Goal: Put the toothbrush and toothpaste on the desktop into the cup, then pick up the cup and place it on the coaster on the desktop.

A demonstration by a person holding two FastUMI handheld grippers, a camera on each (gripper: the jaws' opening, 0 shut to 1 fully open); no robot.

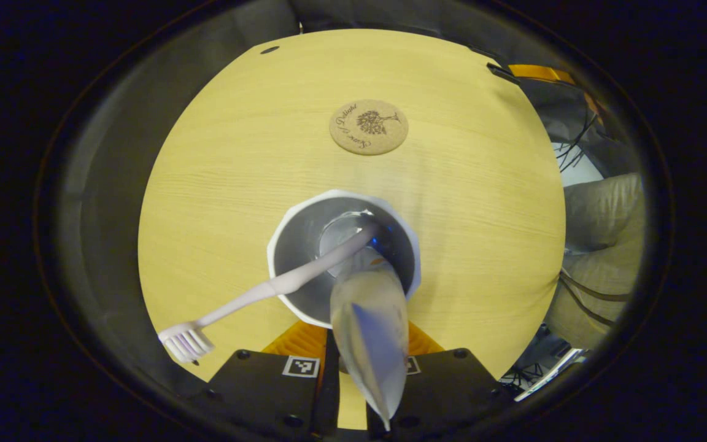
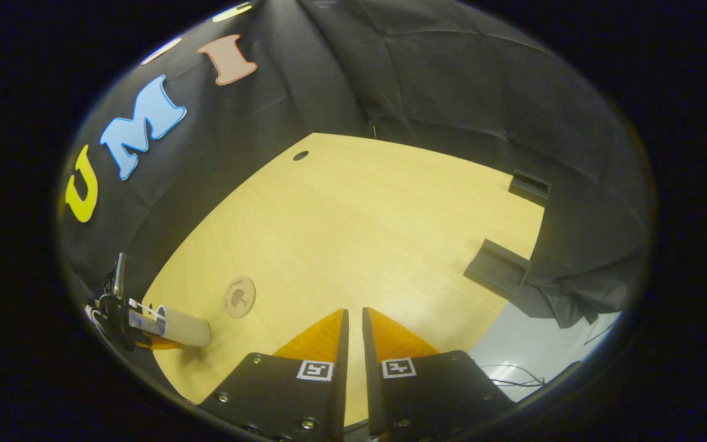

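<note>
A white cup (image 1: 295, 236) stands open toward me in the left gripper view. A white toothbrush (image 1: 280, 285) leans out of it with the bristle head at lower left, and a pale toothpaste tube (image 1: 369, 325) sticks up beside it. My left gripper (image 1: 353, 328) is shut on the cup, its fingertips hidden under the cup's near side. The round cork coaster (image 1: 368, 127) lies beyond the cup on the wooden desktop (image 1: 218, 184). In the right gripper view the cup (image 2: 185, 328) is at far left near the coaster (image 2: 239, 297). My right gripper (image 2: 353, 313) is shut on nothing, above the desktop.
Two black brackets (image 2: 498, 267) (image 2: 528, 184) sit at the desktop's right edge, and a small dark hole (image 2: 300, 156) marks its far corner. Black cloth walls surround the table. A person's grey sleeve (image 1: 599, 245) shows off the right edge.
</note>
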